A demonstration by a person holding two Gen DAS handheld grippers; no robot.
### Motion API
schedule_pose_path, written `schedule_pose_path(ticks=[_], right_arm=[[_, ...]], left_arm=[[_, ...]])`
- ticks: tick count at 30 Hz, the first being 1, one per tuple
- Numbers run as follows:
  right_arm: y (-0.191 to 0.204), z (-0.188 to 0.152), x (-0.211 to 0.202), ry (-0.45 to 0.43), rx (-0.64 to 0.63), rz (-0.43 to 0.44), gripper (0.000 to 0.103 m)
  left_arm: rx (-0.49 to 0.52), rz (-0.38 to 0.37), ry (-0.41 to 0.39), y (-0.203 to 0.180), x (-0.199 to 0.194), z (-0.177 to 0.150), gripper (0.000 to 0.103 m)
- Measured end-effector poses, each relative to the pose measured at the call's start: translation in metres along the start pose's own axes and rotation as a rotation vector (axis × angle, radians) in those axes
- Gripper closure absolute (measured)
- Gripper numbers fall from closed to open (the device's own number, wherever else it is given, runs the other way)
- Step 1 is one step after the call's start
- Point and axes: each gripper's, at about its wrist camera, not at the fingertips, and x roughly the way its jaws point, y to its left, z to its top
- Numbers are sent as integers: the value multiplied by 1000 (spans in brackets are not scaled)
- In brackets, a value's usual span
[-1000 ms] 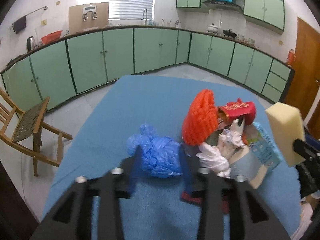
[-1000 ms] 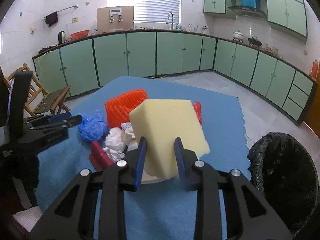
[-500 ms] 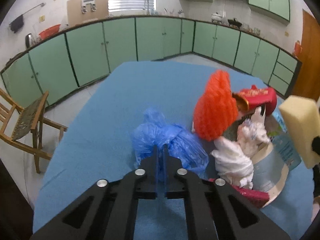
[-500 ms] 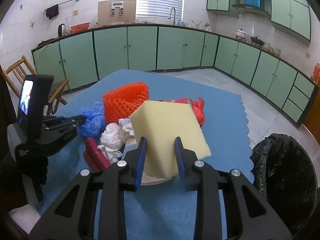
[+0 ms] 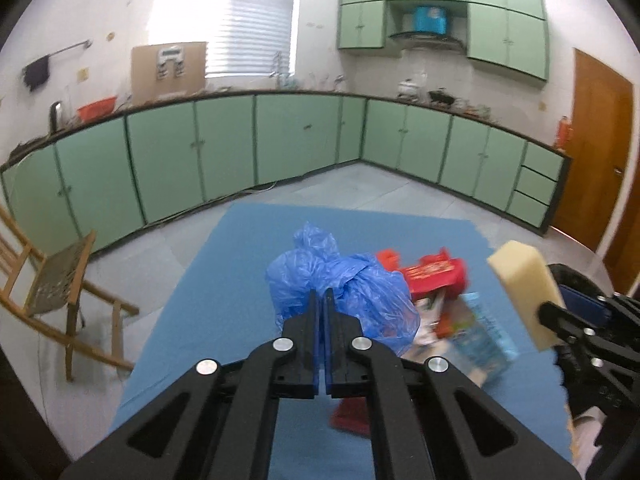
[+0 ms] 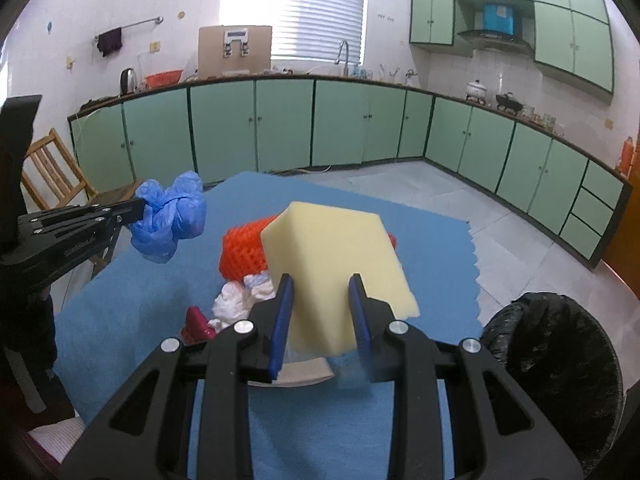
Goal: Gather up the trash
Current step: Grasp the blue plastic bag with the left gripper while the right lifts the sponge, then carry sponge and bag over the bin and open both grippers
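My left gripper (image 5: 320,294) is shut on a crumpled blue plastic bag (image 5: 348,284) and holds it clear above the blue cloth (image 5: 224,300); the right wrist view shows the same bag (image 6: 170,216) hanging in the air at the left gripper's tip (image 6: 140,208). My right gripper (image 6: 320,284) is shut on a pale yellow foam block (image 6: 340,256), also held above the table. Under it lie an orange foam net (image 6: 242,250), white crumpled tissue (image 6: 234,304), a red packet (image 5: 436,276) and a light blue printed wrapper (image 5: 480,332).
A bin lined with a black bag (image 6: 556,364) stands at the table's right edge. A wooden chair (image 5: 52,300) is on the floor to the left. Green cabinets (image 5: 296,140) run along the far walls. A brown door (image 5: 596,160) is on the right.
The left jaws closed on the blue bag and lifted it off the cloth. The right gripper rose a little with the foam block still in it.
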Motion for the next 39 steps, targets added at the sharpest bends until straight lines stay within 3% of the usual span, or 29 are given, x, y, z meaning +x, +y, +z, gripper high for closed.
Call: schedule_pose_path(ticks=[11, 21, 28, 30, 32, 33, 35, 39], right_arm=[[-81, -14, -46, -49, 118, -154, 76], [-202, -64, -71, -7, 237, -355, 77], [-262, -101, -61, 48, 314, -395, 81], [-277, -112, -59, 71, 355, -412, 74], [-284, -120, -60, 81, 383, -439, 63], [-286, -123, -62, 84, 396, -449, 59], [-286, -129, -66, 86, 422, -475, 34], [-274, -134, -79, 57, 430, -508, 13]], left_arm=[[124, -223, -38, -107, 6, 24, 101], [219, -441, 36, -248, 61, 27, 101], [285, -562, 90, -336, 90, 18, 101], [293, -605, 136, -354, 98, 14, 92], [287, -614, 166, -363, 106, 11, 60], [275, -617, 170, -363, 107, 11, 56], [272, -610, 166, -358, 106, 8, 54], [277, -558, 115, -334, 92, 9, 47]])
